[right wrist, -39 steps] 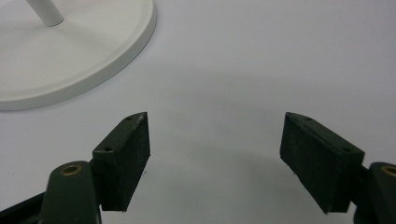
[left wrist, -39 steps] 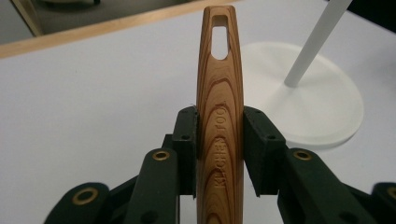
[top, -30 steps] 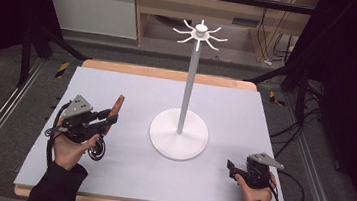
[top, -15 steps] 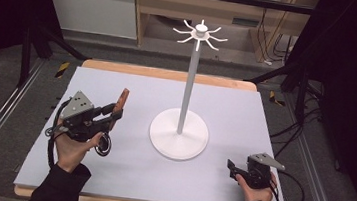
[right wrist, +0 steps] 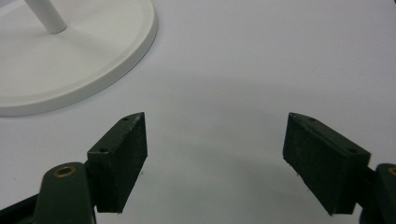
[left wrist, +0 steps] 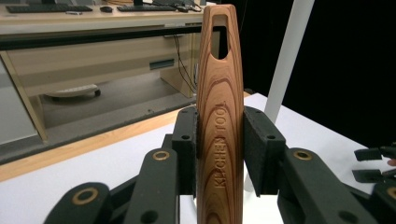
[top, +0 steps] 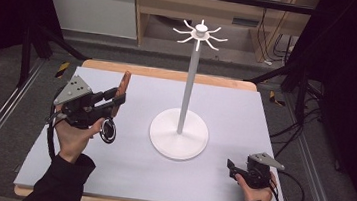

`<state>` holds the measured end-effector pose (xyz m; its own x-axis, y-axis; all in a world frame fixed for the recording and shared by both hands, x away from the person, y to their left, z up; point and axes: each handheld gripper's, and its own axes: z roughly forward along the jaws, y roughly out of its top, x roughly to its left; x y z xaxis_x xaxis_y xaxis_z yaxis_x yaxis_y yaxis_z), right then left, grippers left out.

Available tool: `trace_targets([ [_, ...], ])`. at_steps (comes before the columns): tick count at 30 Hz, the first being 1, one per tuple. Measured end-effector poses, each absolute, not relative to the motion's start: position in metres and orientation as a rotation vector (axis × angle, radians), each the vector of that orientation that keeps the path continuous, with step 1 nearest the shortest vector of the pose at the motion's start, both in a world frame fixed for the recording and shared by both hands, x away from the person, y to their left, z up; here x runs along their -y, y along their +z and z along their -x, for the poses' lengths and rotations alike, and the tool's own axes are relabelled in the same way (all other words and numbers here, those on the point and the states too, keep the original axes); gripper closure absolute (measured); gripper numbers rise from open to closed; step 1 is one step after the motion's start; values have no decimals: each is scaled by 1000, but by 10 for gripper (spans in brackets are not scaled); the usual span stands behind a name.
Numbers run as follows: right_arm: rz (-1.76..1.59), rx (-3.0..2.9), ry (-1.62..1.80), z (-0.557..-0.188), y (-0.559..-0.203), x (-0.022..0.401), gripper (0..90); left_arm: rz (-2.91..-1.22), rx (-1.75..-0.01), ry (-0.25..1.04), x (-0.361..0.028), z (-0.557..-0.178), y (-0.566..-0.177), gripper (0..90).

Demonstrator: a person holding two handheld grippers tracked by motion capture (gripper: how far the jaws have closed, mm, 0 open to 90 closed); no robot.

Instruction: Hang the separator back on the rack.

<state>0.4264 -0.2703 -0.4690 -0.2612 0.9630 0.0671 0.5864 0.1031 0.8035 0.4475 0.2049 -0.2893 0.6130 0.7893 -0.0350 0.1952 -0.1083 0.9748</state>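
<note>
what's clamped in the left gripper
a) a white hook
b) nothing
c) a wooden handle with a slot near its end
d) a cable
c: the left gripper has its pads pressed on both sides of a wooden handle with a slot near its end.

The kitchen tool is wood with a strong brown grain, smoothly finished, its lettering pressed into the surface. The left gripper has matt black plastic arms, brass-coloured rivets and rough dark pads. The stand looks like smooth, slightly glossy white plastic or painted metal. The table has a matt pale top with a light wooden edge.
</note>
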Motion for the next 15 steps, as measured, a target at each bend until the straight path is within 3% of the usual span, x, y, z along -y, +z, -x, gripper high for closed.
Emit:
trace_targets([
  [15, -1510, -1907, 1019, -427, -470, 270, 222, -1599, -775, 606, -192, -452, -261, 677],
])
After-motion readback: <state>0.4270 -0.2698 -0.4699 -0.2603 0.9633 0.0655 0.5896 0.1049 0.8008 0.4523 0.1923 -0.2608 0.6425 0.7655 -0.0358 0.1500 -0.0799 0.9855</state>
